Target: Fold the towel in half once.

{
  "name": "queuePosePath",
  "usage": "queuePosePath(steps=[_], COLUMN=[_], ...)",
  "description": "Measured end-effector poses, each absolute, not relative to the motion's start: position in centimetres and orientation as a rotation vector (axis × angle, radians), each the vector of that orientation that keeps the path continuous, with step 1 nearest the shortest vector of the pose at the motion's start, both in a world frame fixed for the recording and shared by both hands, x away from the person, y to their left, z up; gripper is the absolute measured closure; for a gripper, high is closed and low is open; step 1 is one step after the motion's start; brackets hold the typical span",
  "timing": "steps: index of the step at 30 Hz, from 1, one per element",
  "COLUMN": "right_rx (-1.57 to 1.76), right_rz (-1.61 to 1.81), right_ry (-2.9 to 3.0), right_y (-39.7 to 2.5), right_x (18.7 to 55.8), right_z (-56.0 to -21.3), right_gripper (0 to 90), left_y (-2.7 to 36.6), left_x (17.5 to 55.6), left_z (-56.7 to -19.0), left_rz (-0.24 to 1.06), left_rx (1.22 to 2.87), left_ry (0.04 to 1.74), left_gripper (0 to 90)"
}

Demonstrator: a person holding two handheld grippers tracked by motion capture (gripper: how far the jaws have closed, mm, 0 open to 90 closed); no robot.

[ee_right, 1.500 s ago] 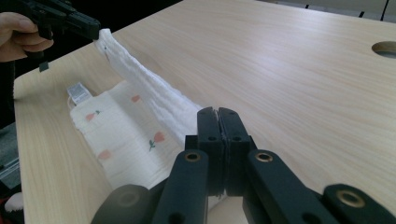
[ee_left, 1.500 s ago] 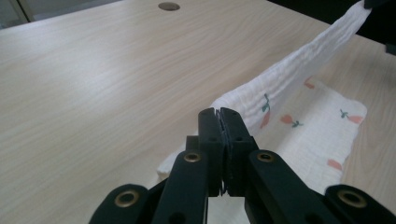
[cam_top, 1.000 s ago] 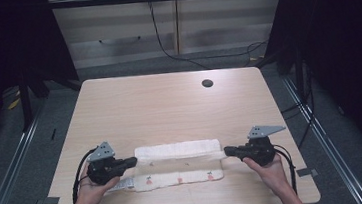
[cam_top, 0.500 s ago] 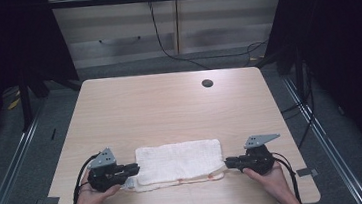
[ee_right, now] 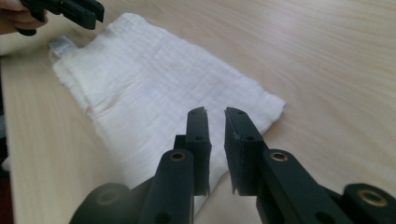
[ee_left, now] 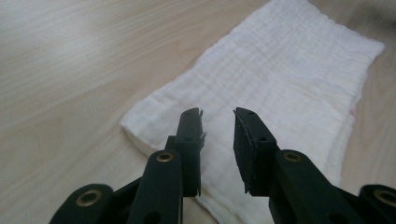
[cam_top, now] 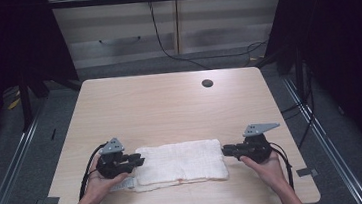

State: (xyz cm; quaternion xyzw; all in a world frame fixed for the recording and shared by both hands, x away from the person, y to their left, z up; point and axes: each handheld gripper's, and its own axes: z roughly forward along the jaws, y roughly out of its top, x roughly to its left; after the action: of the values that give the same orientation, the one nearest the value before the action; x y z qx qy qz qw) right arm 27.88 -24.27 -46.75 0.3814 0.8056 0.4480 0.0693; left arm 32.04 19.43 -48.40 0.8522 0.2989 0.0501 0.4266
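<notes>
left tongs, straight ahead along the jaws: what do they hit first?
Most likely the folded white cloth. The left tongs stand open, empty, pointing along it from its near end. How high they sit above it is unclear; past the cloth, the right tongs face them.

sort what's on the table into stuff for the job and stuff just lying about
For the job:
cloth, folded, lying flat
left tool, open, at its left end
right tool, open, at its right end

Lying about:
hole in the table, far side
</notes>
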Motion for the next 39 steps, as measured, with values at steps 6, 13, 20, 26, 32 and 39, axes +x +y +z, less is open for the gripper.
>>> queuePosePath(steps=[6,13,20,26,32,39], right_rx=[1.151,1.184,1.166,1.176,1.204,1.190], right_rz=[1.312,1.297,1.184,1.163,1.244,1.226], right_ry=[2.420,2.436,2.488,2.501,2.443,2.479], right_y=[-23.5,-22.4,-21.5,-22.3,-22.9,-22.4], right_x=[31.4,34.3,34.1,33.2,33.6,34.3], right_z=[-47.2,-49.3,-50.2,-50.3,-50.0,-50.7], right_gripper=[86.9,88.4,87.1,87.2,77.0,69.8], left_y=[18.6,19.1,19.2,19.3,19.3,19.4], left_x=[33.3,33.4,33.2,33.1,33.2,33.3], left_z=[-50.1,-50.5,-50.6,-50.7,-50.7,-50.7], left_rz=[0.125,0.135,0.172,0.171,0.167,0.164], left_rx=[2.153,2.144,2.144,2.139,2.139,2.139], left_ry=[0.796,0.797,0.787,0.784,0.786,0.783], left_gripper=[73.5,74.1,74.0,74.0,74.2,74.2])
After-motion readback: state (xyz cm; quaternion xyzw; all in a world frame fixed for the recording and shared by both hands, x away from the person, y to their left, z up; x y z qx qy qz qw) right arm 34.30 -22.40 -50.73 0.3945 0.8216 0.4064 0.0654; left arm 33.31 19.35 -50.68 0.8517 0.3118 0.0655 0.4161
